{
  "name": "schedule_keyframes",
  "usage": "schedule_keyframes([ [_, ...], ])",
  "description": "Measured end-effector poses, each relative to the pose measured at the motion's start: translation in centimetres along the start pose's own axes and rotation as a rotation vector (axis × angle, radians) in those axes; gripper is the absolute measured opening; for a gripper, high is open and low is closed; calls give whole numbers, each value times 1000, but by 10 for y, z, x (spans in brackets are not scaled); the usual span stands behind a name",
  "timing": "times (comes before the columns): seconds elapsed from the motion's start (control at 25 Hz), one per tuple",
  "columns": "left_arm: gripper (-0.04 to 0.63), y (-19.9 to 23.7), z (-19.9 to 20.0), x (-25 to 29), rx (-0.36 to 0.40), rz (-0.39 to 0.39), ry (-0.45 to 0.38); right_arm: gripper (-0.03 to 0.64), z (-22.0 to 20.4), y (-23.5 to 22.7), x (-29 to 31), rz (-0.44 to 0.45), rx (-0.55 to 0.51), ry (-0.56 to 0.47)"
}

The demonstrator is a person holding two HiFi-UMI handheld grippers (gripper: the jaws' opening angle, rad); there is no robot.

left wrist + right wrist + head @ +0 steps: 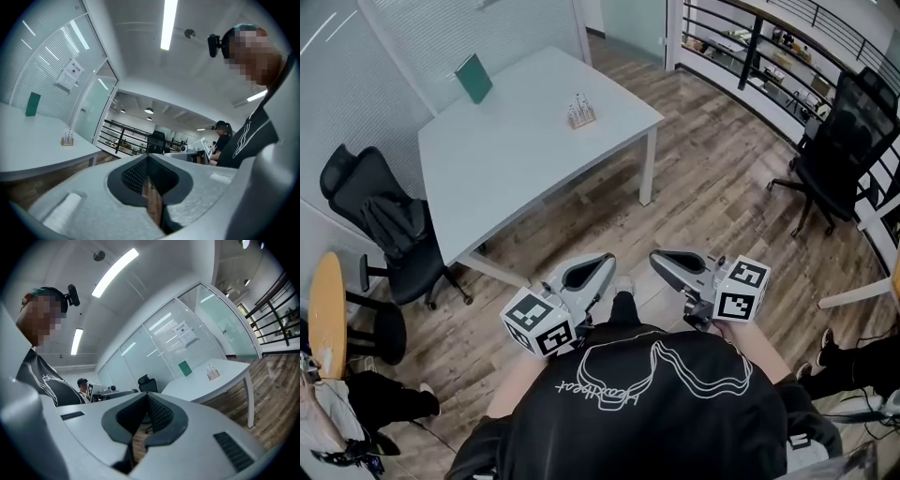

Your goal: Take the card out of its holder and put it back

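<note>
While my left gripper [602, 263] and right gripper [662, 262] sit clenched and empty, I judge the approach barely begun. Next I must reach the holder [580, 112] by the right edge of the table [516, 159].

A: What's the table [516, 159] like?
B: A smooth, matt, pale top. The floor [712, 206] is grained wood planks with a slight sheen.
A: And the left gripper [148, 158] and right gripper [146, 397]?
B: Matt grey plastic shells with dark ribbed pads. The holder [581, 114] looks like bare wood.
</note>
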State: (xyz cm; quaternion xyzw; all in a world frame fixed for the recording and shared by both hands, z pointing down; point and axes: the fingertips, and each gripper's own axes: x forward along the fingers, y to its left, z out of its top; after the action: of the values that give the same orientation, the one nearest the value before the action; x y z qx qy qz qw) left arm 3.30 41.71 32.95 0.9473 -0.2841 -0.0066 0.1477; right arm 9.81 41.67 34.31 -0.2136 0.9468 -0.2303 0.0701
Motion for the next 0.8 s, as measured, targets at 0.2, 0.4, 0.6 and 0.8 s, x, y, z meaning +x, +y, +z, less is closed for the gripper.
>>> schedule_keyframes([
  [0.2,12,44,16,27,-32,-50,-11,9,13,-46,26,-28,30,-1],
  [0.4,12,111,20,63,-89,-44,38,9,32,-106,64,-52,73,6],
  [0.6,12,188,39,95,-159,-40,39,9,59,-170,117,-61,104,26],
  [0.8,12,262,58,123,-153,-28,44,9,94,-231,174,-59,116,21],
])
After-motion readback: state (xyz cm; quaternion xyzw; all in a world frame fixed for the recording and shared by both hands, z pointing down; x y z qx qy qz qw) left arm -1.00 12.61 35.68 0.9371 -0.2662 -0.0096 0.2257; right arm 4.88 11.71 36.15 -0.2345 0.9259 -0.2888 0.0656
